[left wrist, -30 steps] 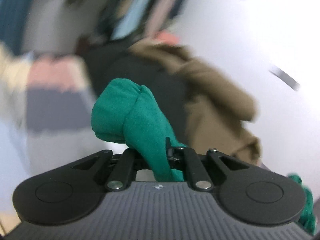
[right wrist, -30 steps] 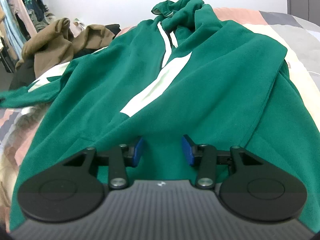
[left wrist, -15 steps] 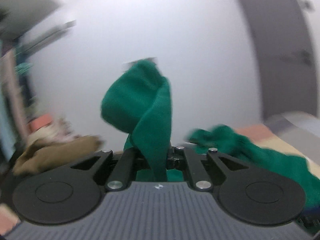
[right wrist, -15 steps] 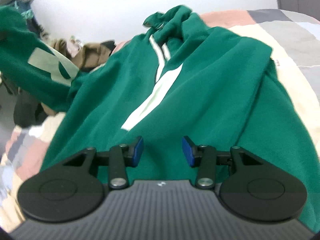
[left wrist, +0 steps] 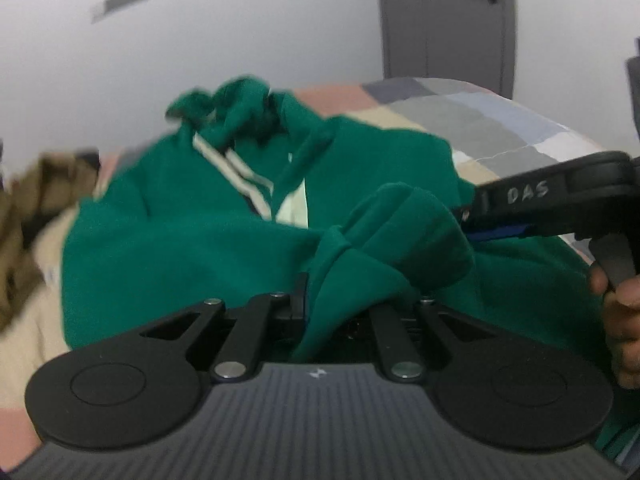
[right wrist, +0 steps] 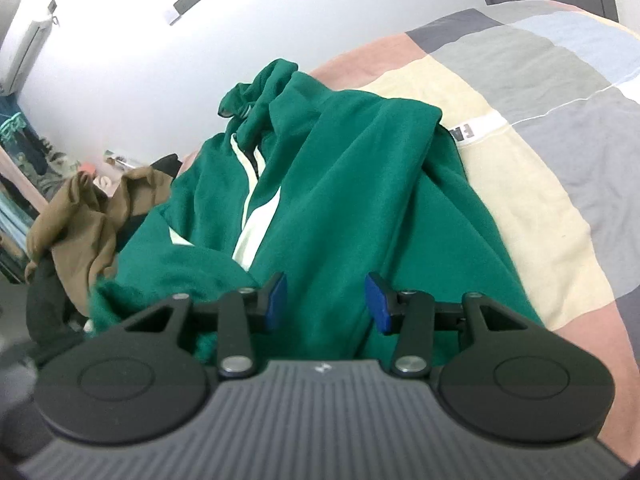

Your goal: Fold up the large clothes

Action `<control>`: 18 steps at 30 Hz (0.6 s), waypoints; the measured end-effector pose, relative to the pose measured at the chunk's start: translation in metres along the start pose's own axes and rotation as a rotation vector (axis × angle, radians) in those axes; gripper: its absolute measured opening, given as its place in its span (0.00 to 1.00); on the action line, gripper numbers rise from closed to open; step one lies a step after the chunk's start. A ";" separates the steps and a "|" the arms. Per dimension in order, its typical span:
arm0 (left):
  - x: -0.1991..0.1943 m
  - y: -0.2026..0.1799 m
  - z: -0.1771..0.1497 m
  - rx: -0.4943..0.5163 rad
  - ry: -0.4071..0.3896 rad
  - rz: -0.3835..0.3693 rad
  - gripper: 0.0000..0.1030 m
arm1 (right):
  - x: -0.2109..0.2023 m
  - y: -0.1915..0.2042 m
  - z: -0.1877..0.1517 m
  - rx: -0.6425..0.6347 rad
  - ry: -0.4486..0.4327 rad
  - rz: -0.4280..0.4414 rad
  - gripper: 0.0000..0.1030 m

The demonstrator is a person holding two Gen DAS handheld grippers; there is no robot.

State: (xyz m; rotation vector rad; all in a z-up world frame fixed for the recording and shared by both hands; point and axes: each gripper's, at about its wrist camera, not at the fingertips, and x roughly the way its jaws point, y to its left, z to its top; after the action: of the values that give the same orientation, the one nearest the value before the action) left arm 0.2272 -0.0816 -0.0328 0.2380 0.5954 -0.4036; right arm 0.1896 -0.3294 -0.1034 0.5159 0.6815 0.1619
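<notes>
One sleeve has swung from out at the side across the green hoodie on the bed; my left claw pinches it, right claw spread, empty. Sleeve fold nearly laid.

Hoodie lies on bedspread; clothes heap just left of it, wall behind.
</notes>
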 end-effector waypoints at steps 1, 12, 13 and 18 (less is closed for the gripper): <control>0.002 0.002 -0.002 -0.028 0.009 -0.008 0.10 | 0.000 0.000 0.001 0.002 0.001 0.004 0.46; -0.033 0.017 -0.042 -0.221 0.116 -0.229 0.89 | -0.004 0.007 -0.004 -0.005 0.011 0.074 0.46; -0.039 0.019 -0.047 -0.232 0.110 -0.249 0.89 | -0.004 0.008 -0.004 -0.003 0.017 0.090 0.46; -0.062 0.041 -0.068 -0.347 0.043 -0.274 0.89 | -0.001 0.015 -0.009 0.007 0.059 0.168 0.61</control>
State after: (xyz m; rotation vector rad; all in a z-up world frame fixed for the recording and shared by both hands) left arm 0.1650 -0.0035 -0.0475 -0.1695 0.7325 -0.5521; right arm 0.1838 -0.3136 -0.1013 0.5768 0.6958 0.3339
